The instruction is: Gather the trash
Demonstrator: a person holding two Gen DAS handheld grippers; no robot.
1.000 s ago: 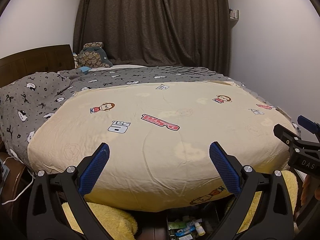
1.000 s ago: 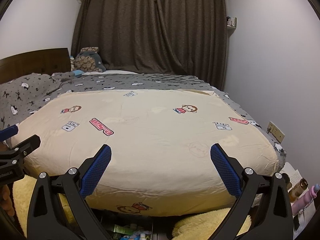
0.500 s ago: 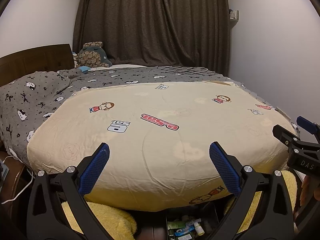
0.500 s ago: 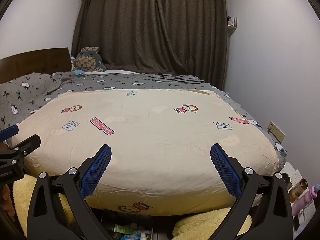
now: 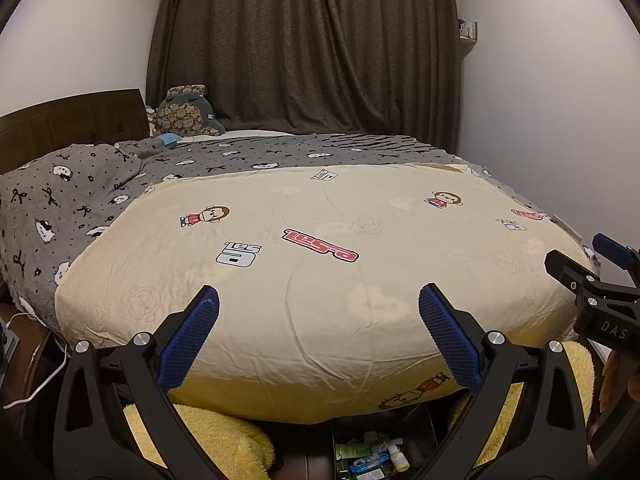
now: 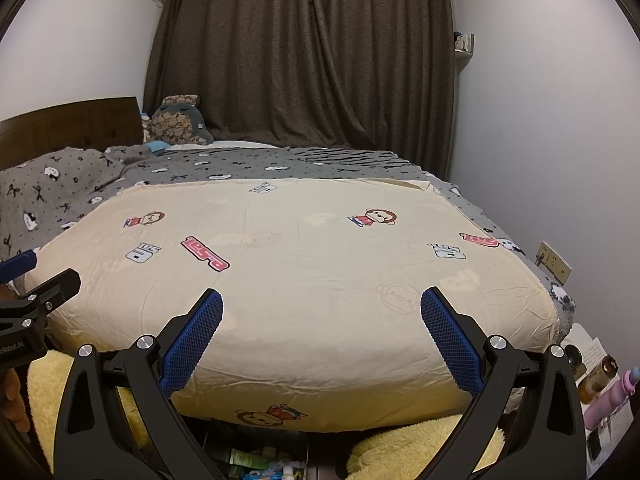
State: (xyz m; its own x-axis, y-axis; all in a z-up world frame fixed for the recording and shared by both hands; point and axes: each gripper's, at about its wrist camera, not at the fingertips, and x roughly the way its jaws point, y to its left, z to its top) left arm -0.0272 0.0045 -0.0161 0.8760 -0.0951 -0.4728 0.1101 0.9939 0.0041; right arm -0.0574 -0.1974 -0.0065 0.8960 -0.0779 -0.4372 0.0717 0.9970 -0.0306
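Both grippers are held side by side at the foot of a bed. My left gripper (image 5: 318,312) is open and empty, its blue pads wide apart over the cream duvet (image 5: 320,240). My right gripper (image 6: 322,314) is open and empty too, over the same duvet (image 6: 304,264). No trash shows on the bed top. A box of small tubes and bottles (image 5: 370,456) sits on the floor under the bed's foot and also shows in the right wrist view (image 6: 260,466). The right gripper shows at the right edge of the left wrist view (image 5: 592,280).
A grey patterned blanket (image 5: 80,192) covers the bed's left and far side. A plush toy (image 5: 184,116) sits by the wooden headboard (image 5: 68,120). Dark curtains (image 6: 304,60) hang behind. Yellow fluffy fabric (image 5: 208,436) lies below the bed. Bottles (image 6: 600,376) stand on the floor at right.
Both views have shifted only slightly; the bed sits a touch lower in the frames. Both grippers stay open and empty.
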